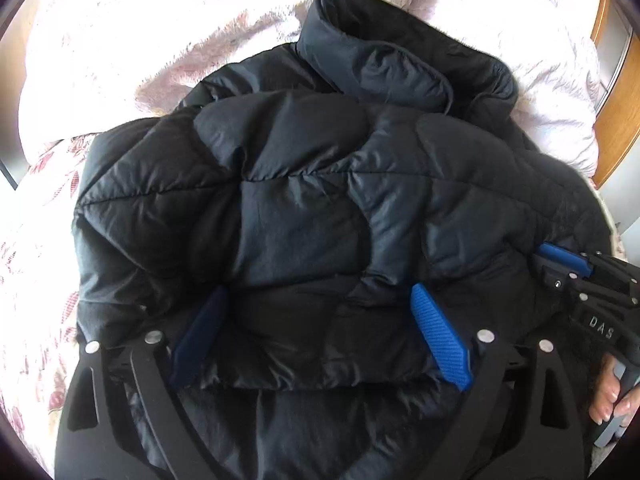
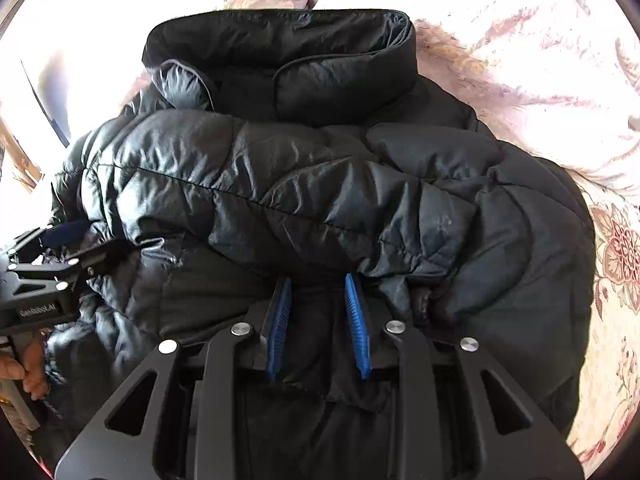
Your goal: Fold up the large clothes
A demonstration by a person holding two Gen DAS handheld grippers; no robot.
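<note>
Black puffer jacket [image 1: 304, 200] lies folded on the floral bedspread [image 1: 44, 216], collar [image 2: 280, 56] away from the grippers.
Left gripper [image 1: 320, 332] spread wide over the near hem, not pinching; right gripper [image 2: 318, 320] clamps a hem fold. Judgement: lower together, release evenly, press air out.

— What colour is the quilted jacket [image 1: 304, 200] between the jaws?
— Black, faintly glossy. The pads [image 1: 438, 332] beside it are bright blue.
— And beyond the jaws?
— The bedspread [image 2: 560, 92] is white with dusky-pink flowers.
</note>
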